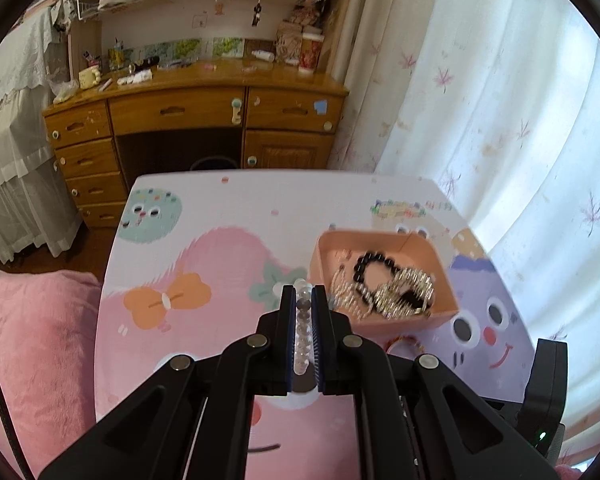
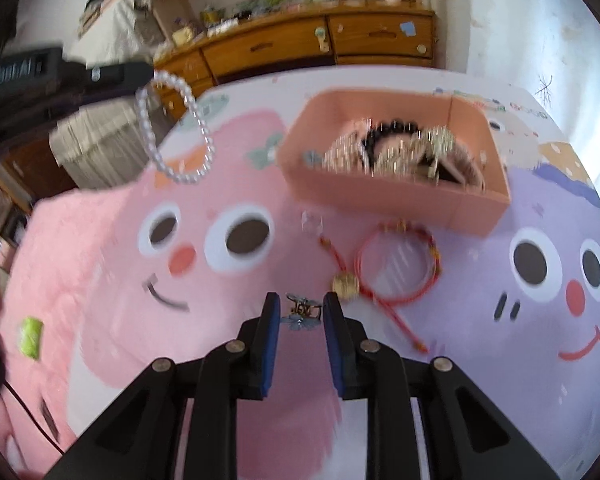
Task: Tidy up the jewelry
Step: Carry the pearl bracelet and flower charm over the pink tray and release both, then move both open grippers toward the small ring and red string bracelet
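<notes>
Closest to the lens, the left gripper point(image 1: 303, 294) has its jaws pressed in on a clear bead bracelet point(image 1: 302, 328), the beads strung in a line down the narrow slot between the blue pads. From the right wrist view the same bracelet point(image 2: 175, 128) hangs as a loop below those jaws, lifted clear of the tabletop point(image 1: 228, 216) with its cartoon-face cover. Just right of the left jaws and a little beyond them sits a pink box point(image 1: 384, 276) holding a heap of jewelry: a black bead bracelet point(image 1: 374, 266) and tangled silver chains point(image 1: 404, 294).

The right gripper point(image 2: 302, 306) has its jaws partly drawn in around a small metal charm point(image 2: 302, 312); motion blur hides whether the pads press on it, so I cannot tell if it is pinched. Just ahead and to the right of these jaws lies a red cord bracelet point(image 2: 396, 268) with a gold bead point(image 2: 345, 286), flat on the tabletop, between the jaws and the pink box point(image 2: 396, 196). A green scrap point(image 2: 30, 338) lies far left. Beyond the tabletop stand a wooden desk point(image 1: 196, 112) and a pale curtain point(image 1: 500, 120).
</notes>
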